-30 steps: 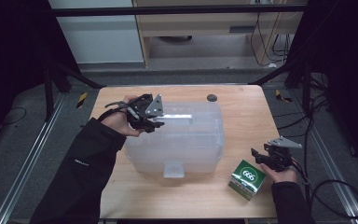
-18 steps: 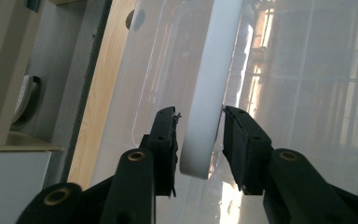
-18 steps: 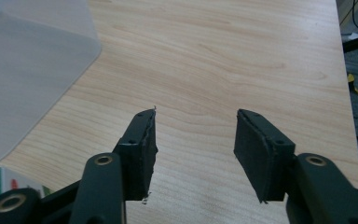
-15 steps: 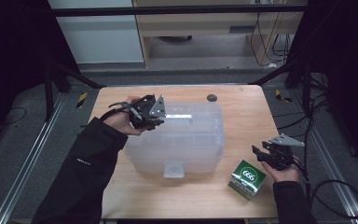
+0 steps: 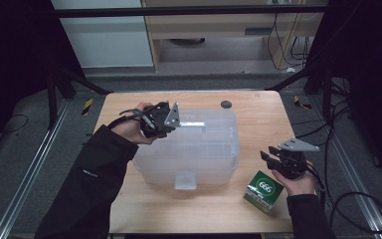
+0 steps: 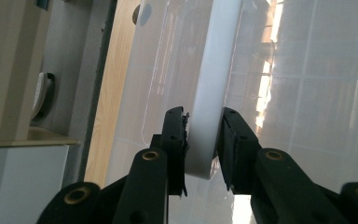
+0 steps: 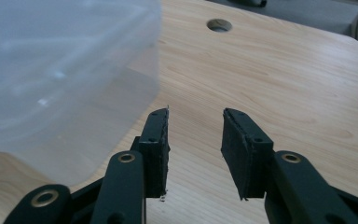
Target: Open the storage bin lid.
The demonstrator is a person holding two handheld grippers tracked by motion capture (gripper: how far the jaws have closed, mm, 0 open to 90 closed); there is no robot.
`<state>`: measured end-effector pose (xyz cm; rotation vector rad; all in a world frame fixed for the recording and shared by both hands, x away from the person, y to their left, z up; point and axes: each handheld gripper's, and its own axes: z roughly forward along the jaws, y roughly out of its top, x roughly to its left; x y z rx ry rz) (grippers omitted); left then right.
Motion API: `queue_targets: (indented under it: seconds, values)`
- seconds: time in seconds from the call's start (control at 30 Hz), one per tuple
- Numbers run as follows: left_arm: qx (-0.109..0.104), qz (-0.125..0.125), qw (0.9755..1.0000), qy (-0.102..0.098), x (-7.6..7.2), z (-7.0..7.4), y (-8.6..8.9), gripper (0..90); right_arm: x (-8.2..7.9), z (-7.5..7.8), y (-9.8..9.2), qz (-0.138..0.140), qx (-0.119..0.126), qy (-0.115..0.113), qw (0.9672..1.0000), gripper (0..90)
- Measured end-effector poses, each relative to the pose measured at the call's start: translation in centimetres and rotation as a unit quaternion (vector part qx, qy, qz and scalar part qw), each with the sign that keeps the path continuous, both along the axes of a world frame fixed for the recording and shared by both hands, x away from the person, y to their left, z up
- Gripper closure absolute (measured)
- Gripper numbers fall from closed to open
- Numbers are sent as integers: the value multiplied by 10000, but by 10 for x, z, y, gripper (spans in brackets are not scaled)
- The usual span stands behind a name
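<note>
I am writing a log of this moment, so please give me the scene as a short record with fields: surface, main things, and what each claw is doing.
surface: wooden table with a round hole near its far edge
main thing: translucent plastic box, lid on, front latch facing the person
other thing: green carton marked 666, at the near right corner
left claw: jaws on either side of the box's white handle, on the lid
right claw: open, holding nothing, above bare wood beside the box

Storage box (image 5: 194, 149) sits mid-table (image 5: 248, 214) (carton (image 5: 263, 191) at its front right).
</note>
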<state>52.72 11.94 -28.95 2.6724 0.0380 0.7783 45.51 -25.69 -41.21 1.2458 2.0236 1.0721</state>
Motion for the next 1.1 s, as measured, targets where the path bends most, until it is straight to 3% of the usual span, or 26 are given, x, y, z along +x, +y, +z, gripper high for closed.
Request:
queue_targets:
  seconds: [0.23, 0.73, 1.1]
  values:
    - [63, 87, 9999, -64, -3, 0, -2, 730, -4, 10, 18, 321, 143, 48, 9994, 683]
    - [38, 162, 9997, -161, -3, 1, -3, 726, -6, 7, 32, 524, 275, 201, 9980, 871]
    - [-87, 257, 9993, -248, -1, 4, -2, 720, -7, 4, 38, 709, 371, 267, 9964, 891]
